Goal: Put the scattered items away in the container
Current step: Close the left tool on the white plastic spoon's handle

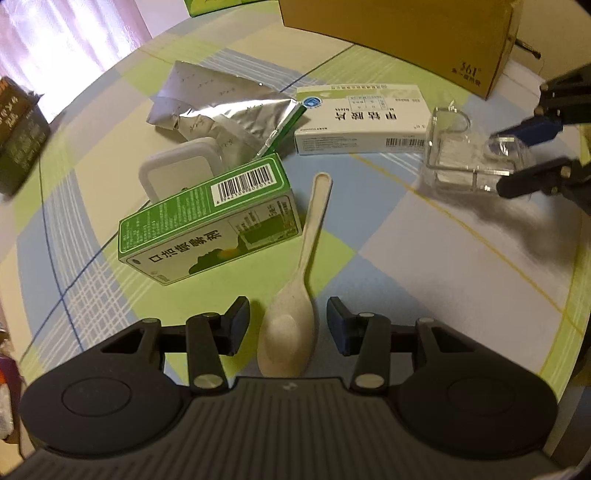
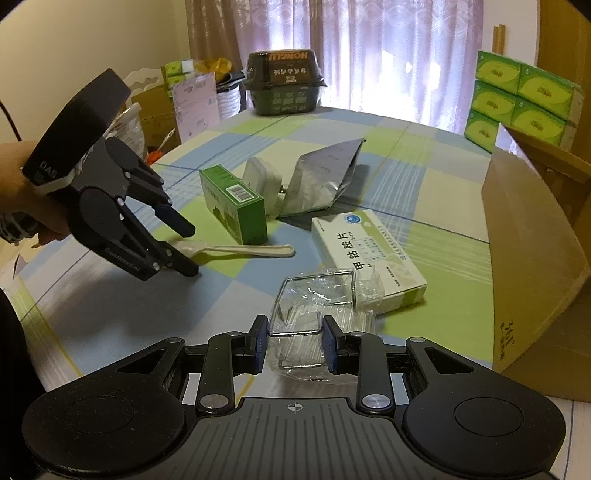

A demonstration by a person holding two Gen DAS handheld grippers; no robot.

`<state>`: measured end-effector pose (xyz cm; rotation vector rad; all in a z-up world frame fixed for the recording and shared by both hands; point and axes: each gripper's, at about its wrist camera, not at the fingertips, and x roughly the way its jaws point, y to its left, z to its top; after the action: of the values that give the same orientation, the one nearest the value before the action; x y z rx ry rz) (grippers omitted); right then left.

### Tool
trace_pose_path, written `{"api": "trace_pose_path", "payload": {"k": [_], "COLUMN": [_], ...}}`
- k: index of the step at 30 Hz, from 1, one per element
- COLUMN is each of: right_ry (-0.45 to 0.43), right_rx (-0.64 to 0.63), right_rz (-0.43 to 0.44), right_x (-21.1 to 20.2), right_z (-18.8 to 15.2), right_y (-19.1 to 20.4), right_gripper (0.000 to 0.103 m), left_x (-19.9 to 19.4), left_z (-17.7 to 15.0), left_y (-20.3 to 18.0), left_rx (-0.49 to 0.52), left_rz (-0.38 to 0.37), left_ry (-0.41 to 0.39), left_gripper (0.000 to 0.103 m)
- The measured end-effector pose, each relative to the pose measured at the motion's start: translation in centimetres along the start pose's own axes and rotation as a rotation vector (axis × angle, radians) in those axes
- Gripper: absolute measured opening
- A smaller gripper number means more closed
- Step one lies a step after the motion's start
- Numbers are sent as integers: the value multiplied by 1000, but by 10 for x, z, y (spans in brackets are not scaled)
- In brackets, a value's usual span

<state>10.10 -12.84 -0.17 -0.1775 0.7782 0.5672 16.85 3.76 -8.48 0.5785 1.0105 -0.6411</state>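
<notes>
Clear plastic box (image 2: 317, 314) is sitting on the checked tablecloth (image 2: 424, 184) beside the white medicine box (image 2: 369, 254), right gripper (image 2: 293, 341) straddling it, fingers spread. Left gripper (image 1: 288, 325) is hovering open around the cream spoon (image 1: 295, 295). Cardboard container (image 2: 535, 258) is standing right.

Items spread on the table (image 1: 424, 266), cardboard box (image 1: 406, 33) at the far right.
In the left wrist view the spoon (image 1: 295, 295) lies near, a carton (image 1: 207, 225) to its left (a small case (image 1: 173, 173) just behind it), the foil pouch (image 1: 221, 107) farther back, a flat carton (image 1: 362, 118) right of the pouch, and a clear box (image 1: 461, 155) farthest right.
</notes>
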Motion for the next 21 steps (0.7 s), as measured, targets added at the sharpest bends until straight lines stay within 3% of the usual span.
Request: {"api": "trace_pose_path", "payload": {"k": [2,5,9,21], "right_ry": [2,4,2,-38], "right_rx": [-2,-5,-6,-8], "right_rz": [1,0,0,-17], "right_x": [1,2,2,-19], "right_z": [0,1,2,3], "right_y": [-1,-1,0,4], "right_gripper": [33,33,33,33], "left_x": [1,1,-5,-47], "left_z": [0,1,-1,1], "left_y": [3,7,-1,-24], "left_rx": [-10,-41,-17,-77], "left_rz": [-17,-64,-64,-83], "left_ry": [4,24,31,-63], "left_gripper": [40,26,26,26]}}
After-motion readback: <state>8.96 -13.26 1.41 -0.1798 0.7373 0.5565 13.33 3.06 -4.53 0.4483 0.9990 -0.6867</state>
